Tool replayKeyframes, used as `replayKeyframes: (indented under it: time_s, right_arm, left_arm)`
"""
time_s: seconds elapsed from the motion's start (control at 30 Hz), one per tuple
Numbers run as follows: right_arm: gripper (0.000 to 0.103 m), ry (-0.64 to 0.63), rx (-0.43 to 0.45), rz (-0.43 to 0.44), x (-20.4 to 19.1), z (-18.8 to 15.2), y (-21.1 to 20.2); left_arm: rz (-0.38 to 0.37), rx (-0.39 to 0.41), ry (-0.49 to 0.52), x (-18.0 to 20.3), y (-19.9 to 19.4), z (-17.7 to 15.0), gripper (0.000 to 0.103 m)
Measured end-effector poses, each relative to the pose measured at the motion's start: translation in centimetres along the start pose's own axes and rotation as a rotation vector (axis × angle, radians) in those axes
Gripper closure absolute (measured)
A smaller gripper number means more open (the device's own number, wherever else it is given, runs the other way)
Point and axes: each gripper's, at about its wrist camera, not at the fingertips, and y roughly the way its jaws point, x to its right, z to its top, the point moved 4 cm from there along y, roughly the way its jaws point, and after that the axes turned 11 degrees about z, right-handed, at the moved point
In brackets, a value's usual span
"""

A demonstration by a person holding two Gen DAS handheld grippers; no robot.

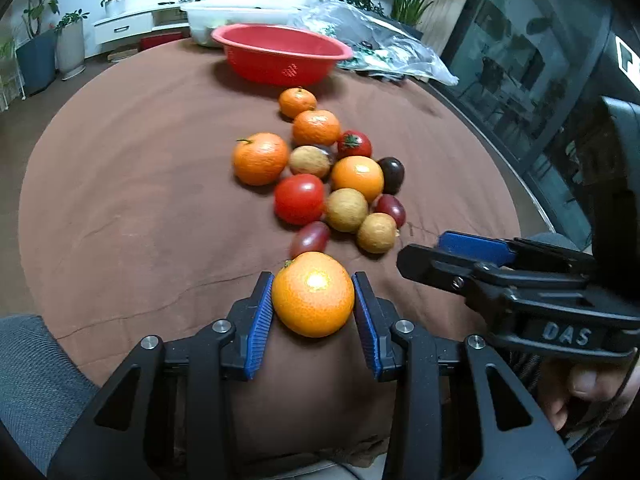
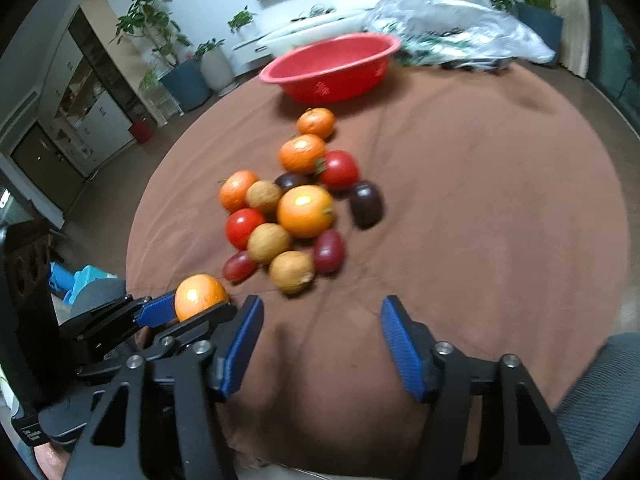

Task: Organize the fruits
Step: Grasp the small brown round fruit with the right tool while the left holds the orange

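One orange point(image 1: 313, 294) sits pinched in the left gripper point(image 1: 313, 312) jaws at the counter point(image 1: 140, 200) edge; the fruit pile point(image 1: 320, 176) lies toward 12 o'clock. The right gripper point(image 2: 322, 344) jaws are spread, holding nothing.

Dim indoor light, fisheye-warped edges, right view blurred.

Both wrist views look low across the table point(image 1: 120, 208), sharing the fruit pile point(image 2: 296, 208).

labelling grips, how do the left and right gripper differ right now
The left gripper is shut on an orange; the right gripper is open and holds nothing. The left sits nearer the fruit pile, the right beside it, spread wide. Both have blue pads and hover over the brown tablecloth.
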Motion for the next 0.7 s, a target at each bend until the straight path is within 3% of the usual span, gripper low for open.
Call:
replayKeyframes:
  time_s: [0.43,0.7]
  right_arm:
    - [0.054,-0.005,-0.026,-0.017,-1.0,1.4,2.3]
    - [0.057,-0.037,-0.035,-0.089,-1.5,1.8,2.8]
  left_arm:
    - [-0.022,0.036,-0.084,-3.7,-0.7,-0.3,0.067]
    - [-0.036,0.041,-0.115,-4.4,-1.0,-0.4,0.067]
